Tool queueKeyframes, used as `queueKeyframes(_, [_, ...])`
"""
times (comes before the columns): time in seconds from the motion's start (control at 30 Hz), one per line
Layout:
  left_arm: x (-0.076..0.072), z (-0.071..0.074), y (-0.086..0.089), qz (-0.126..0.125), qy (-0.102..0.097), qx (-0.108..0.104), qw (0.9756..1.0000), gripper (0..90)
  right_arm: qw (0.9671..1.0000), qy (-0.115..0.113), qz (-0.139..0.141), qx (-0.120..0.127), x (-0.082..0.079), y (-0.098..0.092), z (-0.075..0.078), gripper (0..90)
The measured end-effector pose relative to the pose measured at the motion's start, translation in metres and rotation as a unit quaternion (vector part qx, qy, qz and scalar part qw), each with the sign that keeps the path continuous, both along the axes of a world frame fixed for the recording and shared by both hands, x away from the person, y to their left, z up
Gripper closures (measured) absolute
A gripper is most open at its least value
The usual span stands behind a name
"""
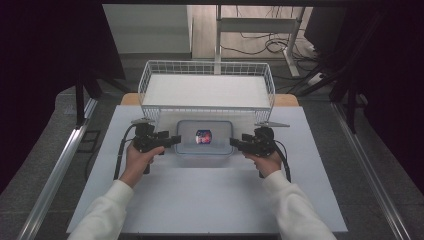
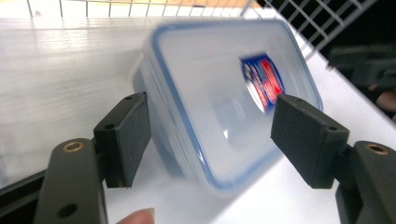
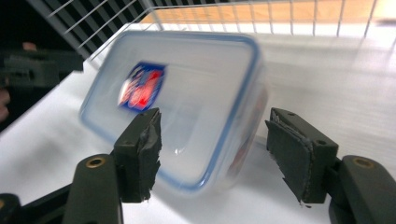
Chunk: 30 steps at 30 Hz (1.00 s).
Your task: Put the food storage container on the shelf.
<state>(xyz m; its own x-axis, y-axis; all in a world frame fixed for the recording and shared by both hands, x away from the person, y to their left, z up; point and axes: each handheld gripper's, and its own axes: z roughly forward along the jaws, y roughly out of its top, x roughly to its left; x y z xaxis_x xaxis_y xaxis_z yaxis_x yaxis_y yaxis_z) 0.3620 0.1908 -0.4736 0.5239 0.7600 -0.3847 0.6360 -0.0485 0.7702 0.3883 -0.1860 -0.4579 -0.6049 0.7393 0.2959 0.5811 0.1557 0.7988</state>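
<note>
Container: a clear plastic box (image 1: 204,137) with a blue-rimmed lid and a red-and-blue sticker, lying flat on the white tabletop (image 1: 200,195), just in front of the wire basket (image 1: 206,85).

Why it sits there: it lies midway between the two hands, short ends pointing left and right, so each gripper can come at one end. From where I stand this looks like a two-sided pick-up, perhaps bound for the basket behind it.

Left gripper (image 1: 172,140): level with the box's left end, pointing inward. In the left gripper view the fingers (image 2: 128,135) stand wide, one on each side of the box's near end, with gaps showing; nothing is clamped.

Right gripper (image 1: 235,143): mirrors the other at the right end. In the right gripper view its fingers (image 3: 140,149) are spread wide too, straddling the near corner of the box, apart from its walls as far as I can tell; the picture is a little blurred.

Hands and arms: both forearms in white sleeves come up from the near edge and angle slightly outward. The left hand (image 1: 142,157) and right hand (image 1: 265,159) grip their handles low, wrists turned so the grippers face each other across the box.

Cables: one trails back from each gripper along the tabletop, clear of the box.

Likely next need: both pairs of fingers must close evenly on the ends, or the smooth box could twist or slide.
</note>
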Motion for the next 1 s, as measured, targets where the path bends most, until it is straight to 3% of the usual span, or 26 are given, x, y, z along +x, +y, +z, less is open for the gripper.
queueKeyframes(0.07, [-0.015,0.001,-0.001,-0.009,-0.008,0.017,0.9998,27.7,0.9996,-0.015,0.015,-0.017,-0.012,-0.001,0.003,36.5])
queueKeyframes(0.1, [-0.029,0.0,-0.001,-0.014,-0.011,0.024,0.9996,27.6,0.9986,-0.027,0.031,-0.033,-0.023,-0.003,0.005,37.9])
queueKeyframes(0.13, [-0.029,0.0,-0.001,-0.014,-0.011,0.024,0.9996,27.7,0.9986,-0.027,0.031,-0.033,-0.023,-0.003,0.005,37.9])
queueKeyframes(0.17, [-0.036,-0.001,0.0,-0.016,-0.011,0.024,0.9995,27.8,0.9978,-0.035,0.042,-0.038,-0.033,-0.005,0.006,39.4])
queueKeyframes(0.27, [-0.054,-0.01,0.0,-0.02,-0.001,0.031,0.9993,27.7,0.9973,-0.036,0.052,-0.037,-0.042,-0.006,0.007,41.6])
queueKeyframes(0.3, [-0.064,-0.016,0.001,-0.025,0.004,0.038,0.9989,27.8,0.9967,-0.048,0.055,-0.035,-0.053,-0.008,0.005,44.9])
queueKeyframes(0.37, [-0.07,-0.018,0.001,-0.027,0.007,0.042,0.9987,27.8,0.9961,-0.046,0.062,-0.043,-0.056,-0.008,0.005,46.1])
queueKeyframes(0.43, [-0.085,-0.02,-0.001,-0.032,0.003,0.071,0.997,27.6,0.9932,-0.054,0.084,-0.06,-0.066,-0.005,0.003,54.2])
queueKeyframes(0.57, [-0.101,-0.02,-0.003,-0.034,-0.008,0.091,0.9952,27.5,0.9896,-0.054,0.103,-0.084,-0.07,0.004,-0.003,64.6])
queueKeyframes(0.6, [-0.106,-0.019,-0.004,-0.036,-0.011,0.095,0.9947,27.5,0.9877,-0.053,0.114,-0.093,-0.072,0.007,-0.005,68.0])
queueKeyframes(0.63, [-0.116,-0.018,-0.004,-0.04,-0.016,0.098,0.9943,27.5,0.9835,-0.056,0.132,-0.11,-0.075,0.016,-0.009,74.0])
queueKeyframes(0.67, [-0.116,-0.018,-0.004,-0.04,-0.016,0.098,0.9943,27.6,0.9835,-0.056,0.132,-0.11,-0.075,0.016,-0.009,74.0])
queueKeyframes(0.7, [-0.122,-0.017,-0.002,-0.044,-0.015,0.09,0.9949,27.6,0.9794,-0.058,0.148,-0.125,-0.078,0.025,-0.012,79.0])
queueKeyframes(0.73, [-0.122,-0.017,-0.002,-0.044,-0.015,0.09,0.9949,27.6,0.9779,-0.06,0.152,-0.13,-0.079,0.03,-0.013,81.5])
queueKeyframes(0.87, [-0.13,-0.017,0.0,-0.048,-0.013,0.089,0.9948,27.6,0.9754,-0.058,0.16,-0.141,-0.079,0.044,-0.016,87.9])
queueKeyframes(1.0, [-0.134,-0.017,0.0,-0.05,-0.015,0.096,0.994,27.2,0.9729,-0.056,0.164,-0.153,-0.077,0.062,-0.022,88.9])
